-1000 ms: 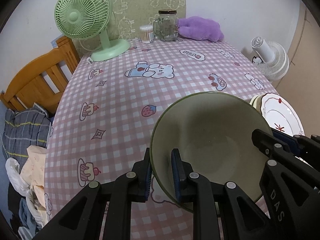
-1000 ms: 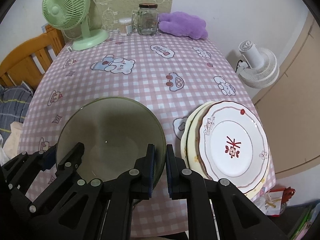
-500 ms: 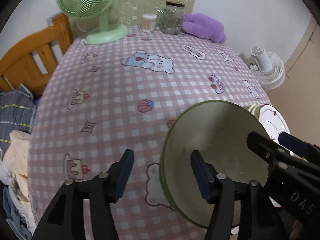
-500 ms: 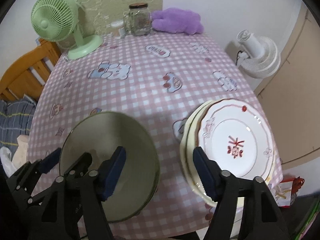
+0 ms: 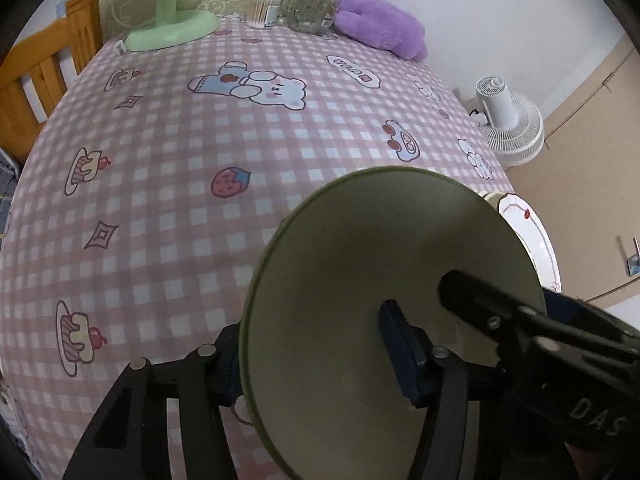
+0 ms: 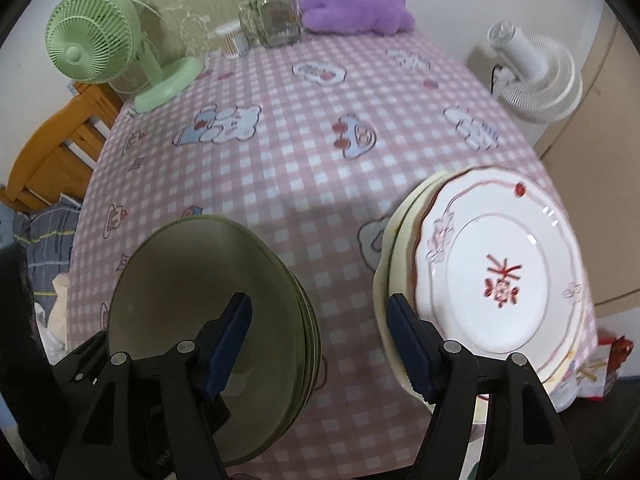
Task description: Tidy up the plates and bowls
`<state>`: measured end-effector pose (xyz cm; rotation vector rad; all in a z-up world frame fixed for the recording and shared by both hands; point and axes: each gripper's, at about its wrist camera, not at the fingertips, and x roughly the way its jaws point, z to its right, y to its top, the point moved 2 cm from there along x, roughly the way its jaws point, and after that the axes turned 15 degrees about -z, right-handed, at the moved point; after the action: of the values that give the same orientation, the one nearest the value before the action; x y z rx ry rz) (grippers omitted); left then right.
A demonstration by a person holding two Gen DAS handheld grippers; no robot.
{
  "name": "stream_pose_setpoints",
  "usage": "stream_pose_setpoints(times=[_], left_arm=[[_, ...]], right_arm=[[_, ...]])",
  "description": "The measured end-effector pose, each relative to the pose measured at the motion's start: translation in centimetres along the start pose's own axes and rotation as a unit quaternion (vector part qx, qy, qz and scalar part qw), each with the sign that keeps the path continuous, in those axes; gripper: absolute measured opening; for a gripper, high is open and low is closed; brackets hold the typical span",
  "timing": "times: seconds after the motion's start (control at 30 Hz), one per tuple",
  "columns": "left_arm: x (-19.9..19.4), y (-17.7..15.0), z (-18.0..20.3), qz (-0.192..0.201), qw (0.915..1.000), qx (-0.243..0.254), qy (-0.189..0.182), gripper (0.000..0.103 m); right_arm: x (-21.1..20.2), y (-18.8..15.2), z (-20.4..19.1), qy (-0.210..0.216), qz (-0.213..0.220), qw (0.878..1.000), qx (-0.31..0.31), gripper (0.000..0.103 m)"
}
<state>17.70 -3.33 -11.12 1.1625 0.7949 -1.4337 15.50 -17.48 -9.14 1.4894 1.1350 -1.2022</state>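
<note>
A green bowl (image 5: 380, 240) rests near the table's front edge, and in the right wrist view the green bowl (image 6: 192, 280) tops a stack of like bowls. My left gripper (image 5: 312, 332) straddles its near left rim. One finger is inside and the other outside, half hidden; the jaws are closing with the pads clear of the rim. My right gripper (image 6: 318, 344) stands open with its left finger over the bowl and its right finger beside the stack of plates (image 6: 500, 272). An edge of those plates (image 5: 524, 220) shows behind the bowl.
At the far end of the pink checked tablecloth (image 6: 320, 128) stand a green fan (image 6: 100, 40), a glass jar (image 6: 276, 12) and a purple plush (image 6: 352, 8). A white fan (image 6: 532, 68) stands off the right edge. A wooden frame (image 6: 52, 148) and clothes lie to the left.
Both grippers, shut on the bowl's rim a second ago, have let go and opened. Both hands have tipped further down and moved closer to the bowl.
</note>
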Motion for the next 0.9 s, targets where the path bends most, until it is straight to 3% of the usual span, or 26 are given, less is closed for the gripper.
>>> stream_pose_setpoints(times=[0.27, 0.53, 0.73, 0.8, 0.9], left_arm=[[-0.1, 0.4, 0.6, -0.005, 0.9997, 0.003, 0.023, 0.061], [-0.1, 0.3, 0.7, -0.002, 0.999, -0.02, 0.04, 0.063], [-0.1, 0.4, 1.2, 0.0, 0.9977, -0.032, 0.059, 0.064], [0.0, 0.5, 1.4, -0.001, 0.9975, -0.033, 0.063, 0.063], [0.0, 0.3, 1.5, 0.0, 0.9968, -0.038, 0.071, 0.063]], right_arm=[[2.0, 1.2, 0.0, 0.042, -0.027, 0.999, 0.0, 0.071], [3.1, 1.9, 0.4, 0.099, -0.039, 0.994, -0.011, 0.062], [3.2, 1.9, 0.6, 0.142, -0.046, 0.988, -0.025, 0.049], [3.0, 1.8, 0.5, 0.148, -0.048, 0.987, -0.036, 0.041], [2.7, 1.7, 0.2, 0.135, -0.045, 0.989, -0.041, 0.042]])
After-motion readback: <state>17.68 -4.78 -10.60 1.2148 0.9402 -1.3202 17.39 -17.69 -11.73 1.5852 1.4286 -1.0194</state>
